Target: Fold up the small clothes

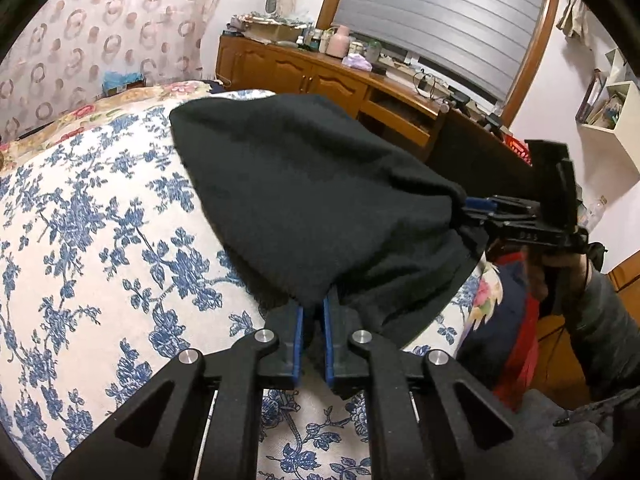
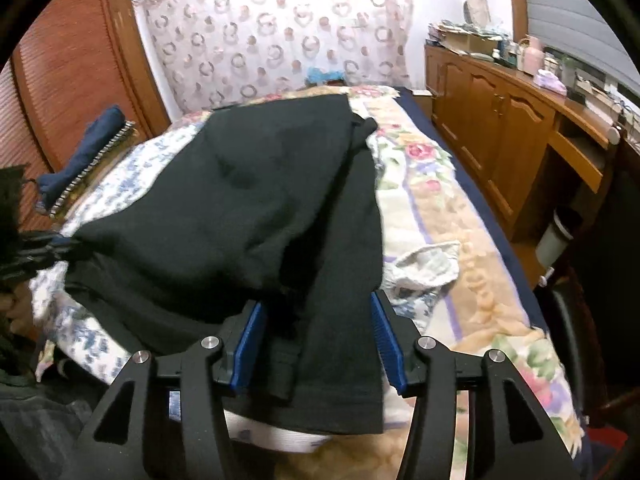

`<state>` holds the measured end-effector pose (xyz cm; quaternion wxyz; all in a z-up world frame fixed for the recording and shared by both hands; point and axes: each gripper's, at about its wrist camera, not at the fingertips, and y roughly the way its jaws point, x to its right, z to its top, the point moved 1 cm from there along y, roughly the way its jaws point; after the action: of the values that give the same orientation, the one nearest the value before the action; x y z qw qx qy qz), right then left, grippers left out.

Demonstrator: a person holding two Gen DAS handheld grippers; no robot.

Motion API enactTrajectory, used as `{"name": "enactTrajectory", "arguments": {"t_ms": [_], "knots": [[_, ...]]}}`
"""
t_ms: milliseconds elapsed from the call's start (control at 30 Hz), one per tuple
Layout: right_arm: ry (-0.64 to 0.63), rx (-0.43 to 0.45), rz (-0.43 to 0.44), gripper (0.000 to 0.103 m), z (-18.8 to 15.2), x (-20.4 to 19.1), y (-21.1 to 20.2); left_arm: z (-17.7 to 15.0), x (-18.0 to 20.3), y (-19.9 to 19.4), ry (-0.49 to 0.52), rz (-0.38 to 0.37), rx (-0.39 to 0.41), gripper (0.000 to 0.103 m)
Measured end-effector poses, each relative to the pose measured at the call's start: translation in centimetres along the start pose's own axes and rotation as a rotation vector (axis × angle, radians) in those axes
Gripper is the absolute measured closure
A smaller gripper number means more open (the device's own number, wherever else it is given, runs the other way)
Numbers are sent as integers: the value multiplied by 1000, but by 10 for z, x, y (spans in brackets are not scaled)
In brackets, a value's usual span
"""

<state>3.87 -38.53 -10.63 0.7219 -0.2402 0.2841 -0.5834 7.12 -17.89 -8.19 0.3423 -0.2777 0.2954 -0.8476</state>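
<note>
One black garment lies on the floral bed cover, matte knit, partly folded over itself with a long strip running toward the right gripper. Left gripper is clamped on its near edge; right gripper's blue pads stand apart, strip between them, not pinched.

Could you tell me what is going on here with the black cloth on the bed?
A person is folding a black garment on the bed with two tools. The left hand-held gripper is clamped on one edge of it. The right hand-held gripper stands open, the garment's edge lying loose between its blue pads.
</note>
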Motion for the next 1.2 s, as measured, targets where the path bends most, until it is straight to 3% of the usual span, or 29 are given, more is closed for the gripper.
{"name": "enactTrajectory", "arguments": {"t_ms": [167, 300, 367, 433, 533, 633, 1000, 1200], "knots": [[-15, -24, 27, 49, -4, 1, 4, -2, -5, 9, -22, 0, -34, 94], [-13, -33, 29, 50, -4, 1, 8, -5, -7, 22, -22, 13, -92, 88], [-26, -34, 37, 64, -2, 0, 9, -5, -6, 21, -19, 12, -86, 86], [-41, -35, 52, 89, 1, -2, 11, -5, -5, 21, -22, 10, -88, 86], [-45, -22, 113, 94, 5, -5, 11, -7, -4, 18, -11, -26, -93, 93], [-56, 54, 135, 95, 14, -10, -5, 0, 2, 5, 12, -42, -54, 95], [-149, 354, 170, 96, 101, -38, -107, 89, 12, -123, 72, 5, 268, 96], [-214, 436, 196, 96, 152, -63, -137, 126, -7, -173, 70, 73, 368, 96]]}}
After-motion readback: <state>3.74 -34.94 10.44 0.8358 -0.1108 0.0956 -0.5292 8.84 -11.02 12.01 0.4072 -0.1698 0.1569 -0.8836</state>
